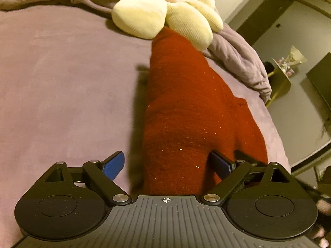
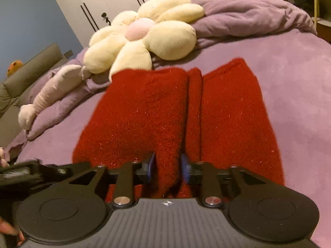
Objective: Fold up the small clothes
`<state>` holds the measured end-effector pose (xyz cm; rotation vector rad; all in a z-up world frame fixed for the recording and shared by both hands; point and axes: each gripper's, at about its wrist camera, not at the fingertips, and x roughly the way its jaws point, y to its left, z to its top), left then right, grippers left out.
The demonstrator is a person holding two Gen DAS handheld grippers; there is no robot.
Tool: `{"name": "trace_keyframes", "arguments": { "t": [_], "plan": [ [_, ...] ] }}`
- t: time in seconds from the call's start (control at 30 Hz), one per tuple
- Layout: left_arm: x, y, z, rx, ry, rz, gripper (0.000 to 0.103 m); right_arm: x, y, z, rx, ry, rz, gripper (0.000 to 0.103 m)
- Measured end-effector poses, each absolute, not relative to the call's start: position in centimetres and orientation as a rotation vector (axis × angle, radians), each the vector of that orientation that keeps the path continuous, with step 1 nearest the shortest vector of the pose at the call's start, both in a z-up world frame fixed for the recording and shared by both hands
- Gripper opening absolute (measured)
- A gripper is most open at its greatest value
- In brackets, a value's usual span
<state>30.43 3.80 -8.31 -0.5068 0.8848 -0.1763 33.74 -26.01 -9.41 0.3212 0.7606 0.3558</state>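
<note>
A red knit garment (image 2: 157,111) lies on the purple bed cover (image 2: 289,78), folded lengthwise into long panels. In the right wrist view my right gripper (image 2: 168,166) is shut on a raised fold at its near edge, blue pads (image 2: 151,165) pressed on either side. In the left wrist view the same garment (image 1: 186,107) runs away from me toward the pillow. My left gripper (image 1: 168,165) is open, its blue pads (image 1: 114,165) wide apart with a lifted part of the garment between them, not pinched.
A cream flower-shaped pillow (image 2: 142,35) lies just beyond the garment's far end, also in the left wrist view (image 1: 165,10). A rumpled purple blanket (image 2: 248,14) lies behind it. The bed edge (image 1: 277,124) drops to the floor at right, with a small yellow side table (image 1: 281,76).
</note>
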Motion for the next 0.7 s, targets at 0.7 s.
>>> {"name": "trace_keyframes", "arguments": {
  "t": [0.7],
  "plan": [
    [30.7,4.2,-8.9,-0.54,0.889,-0.17,0.095,38.6,-27.0,-11.1,0.584,0.836,0.497,0.062]
  ]
}}
